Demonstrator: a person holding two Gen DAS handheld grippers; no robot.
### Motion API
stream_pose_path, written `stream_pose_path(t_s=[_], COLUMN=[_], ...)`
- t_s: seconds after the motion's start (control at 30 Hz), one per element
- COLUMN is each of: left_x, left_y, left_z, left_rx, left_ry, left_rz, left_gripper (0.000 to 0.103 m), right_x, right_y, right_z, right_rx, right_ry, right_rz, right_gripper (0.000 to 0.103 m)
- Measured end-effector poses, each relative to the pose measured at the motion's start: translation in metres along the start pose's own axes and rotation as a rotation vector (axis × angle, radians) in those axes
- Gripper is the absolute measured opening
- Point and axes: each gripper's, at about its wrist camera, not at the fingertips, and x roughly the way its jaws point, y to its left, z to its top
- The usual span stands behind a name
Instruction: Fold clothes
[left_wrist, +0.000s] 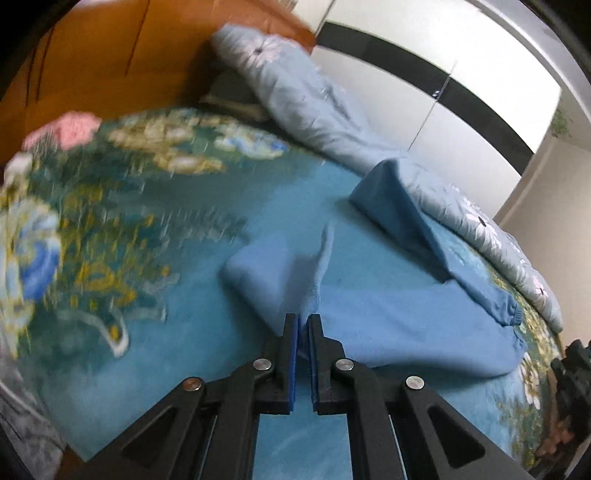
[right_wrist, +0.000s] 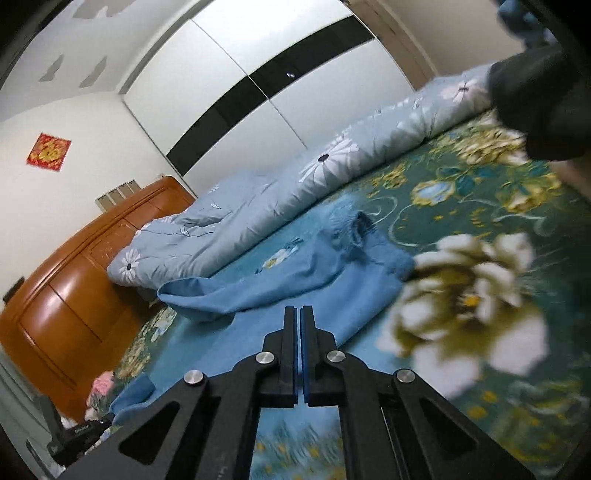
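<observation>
A blue sweatshirt (left_wrist: 388, 317) lies spread on the floral bedspread (left_wrist: 110, 221), one sleeve with a ribbed cuff (left_wrist: 511, 310) reaching right. My left gripper (left_wrist: 303, 321) is shut on a fold of the blue sweatshirt and lifts it into a peak above the bed. In the right wrist view the sweatshirt (right_wrist: 295, 288) lies crumpled ahead, its collar (right_wrist: 362, 225) at the far end. My right gripper (right_wrist: 299, 314) is shut with nothing visible between its fingers, just above the sweatshirt's near edge.
A rolled light-blue quilt (right_wrist: 258, 206) with white flowers runs along the bed's far side, also in the left wrist view (left_wrist: 295, 92). A wooden headboard (right_wrist: 74, 295) stands at the left. A white-and-black wardrobe (right_wrist: 258, 74) is behind. A dark object (right_wrist: 535, 103) is at top right.
</observation>
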Motion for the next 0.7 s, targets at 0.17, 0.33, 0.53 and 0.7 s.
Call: stream_pose_path(t_s=[0.17,0.33,0.53,0.7], left_x=[0.0,-0.001,0.008,0.031], left_y=[0.0,-0.019,-0.029,-0.043], left_z=[-0.002,0.003,0.02,0.024], left_rx=[-0.022,0.082,0.134,0.216], left_ry=[0.012,0.019,0.031,0.058], left_rz=[0.009,0.059,0.072,0.107], left_gripper=[0.009,0.012,0.057,0.06], right_x=[0.004,0.014,0.032,0.061], right_y=[-0.025,-0.028,-0.026,-0.03], right_z=[-0.021,-0.025,-0.012,0.002], right_rx=[0.083,0.111,0.11,0.141], right_ry=[0.097,0.143,0.16,0.185], right_rz=[0.004,0.035,-0.017,-0.031], right_gripper=[0.002,0.003,0.044,0.063])
